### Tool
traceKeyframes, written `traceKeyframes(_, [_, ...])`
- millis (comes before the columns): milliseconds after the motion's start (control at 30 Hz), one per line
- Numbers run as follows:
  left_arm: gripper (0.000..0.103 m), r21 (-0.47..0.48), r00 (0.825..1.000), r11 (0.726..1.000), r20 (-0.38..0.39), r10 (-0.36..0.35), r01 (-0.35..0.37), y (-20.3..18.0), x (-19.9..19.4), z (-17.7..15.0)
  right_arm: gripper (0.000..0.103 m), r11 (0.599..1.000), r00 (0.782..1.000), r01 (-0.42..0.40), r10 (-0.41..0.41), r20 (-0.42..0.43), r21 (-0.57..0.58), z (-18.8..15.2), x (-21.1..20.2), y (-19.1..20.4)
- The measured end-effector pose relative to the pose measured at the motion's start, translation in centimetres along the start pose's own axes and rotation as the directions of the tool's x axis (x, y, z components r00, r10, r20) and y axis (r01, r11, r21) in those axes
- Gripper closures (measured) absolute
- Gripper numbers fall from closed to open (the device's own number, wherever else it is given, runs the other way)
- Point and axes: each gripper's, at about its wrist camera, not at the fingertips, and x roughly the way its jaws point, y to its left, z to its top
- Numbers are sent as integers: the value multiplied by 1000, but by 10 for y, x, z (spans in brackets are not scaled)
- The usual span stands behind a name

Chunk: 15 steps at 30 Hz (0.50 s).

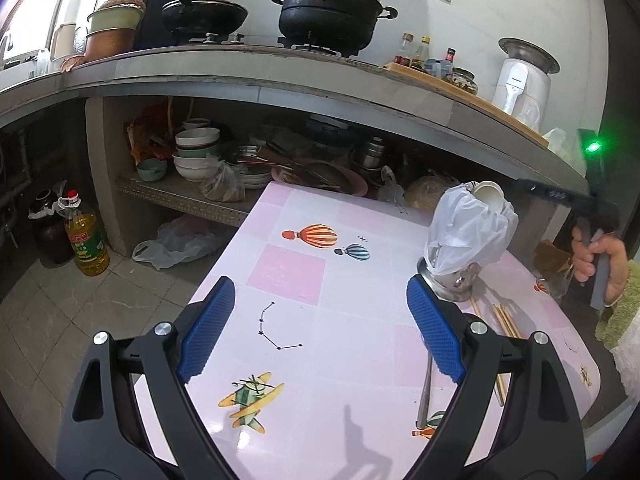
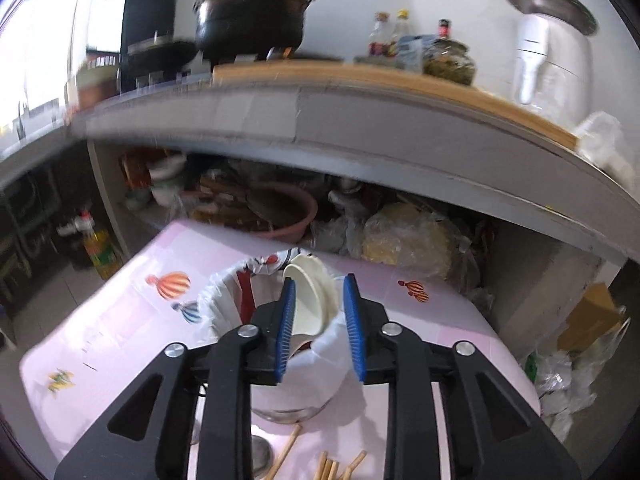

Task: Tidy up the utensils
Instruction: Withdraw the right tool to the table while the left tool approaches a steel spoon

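Observation:
A steel utensil holder [image 1: 460, 280] lined with a white plastic bag [image 2: 308, 376] stands on the pink table [image 1: 320, 280]. A white ceramic spoon [image 2: 310, 292] leans in it, bowl up [image 1: 489, 196]. My right gripper [image 2: 320, 326] hovers over the holder, partly open, with the spoon between its blue pads [image 2: 353, 328] but not pinched. Wooden chopsticks [image 1: 506, 320] and a metal spoon [image 1: 425, 388] lie on the table just in front of the holder. My left gripper [image 1: 320, 328] is wide open over bare tablecloth, left of the holder, holding nothing.
A concrete counter [image 1: 280, 76] with pots [image 1: 330, 8], bottles and a white appliance [image 1: 520, 80] overhangs the table's far edge. Bowls and plates [image 1: 196, 152] crowd the shelf below. An oil bottle [image 1: 86, 240] stands on the floor at left. A hand [image 1: 600, 256] grips the right tool.

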Motion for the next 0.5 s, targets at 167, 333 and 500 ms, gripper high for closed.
traceKeyframes(167, [19,26,1000,999,-18,-22,22,-11,1,-4,67,996,998,-14,7,70,88,-17,-55,-22])
traceKeyframes(333, [17,48,996,997,-75,-57,61,-28,12,-12,60,985,998,-32,23,55,171,-73,-103,-36])
traceKeyframes(500, [17,62,979,990,-170,-112,124,-52,43,-25,60,961,997,-37,56,-61,273,-146,-110,-41])
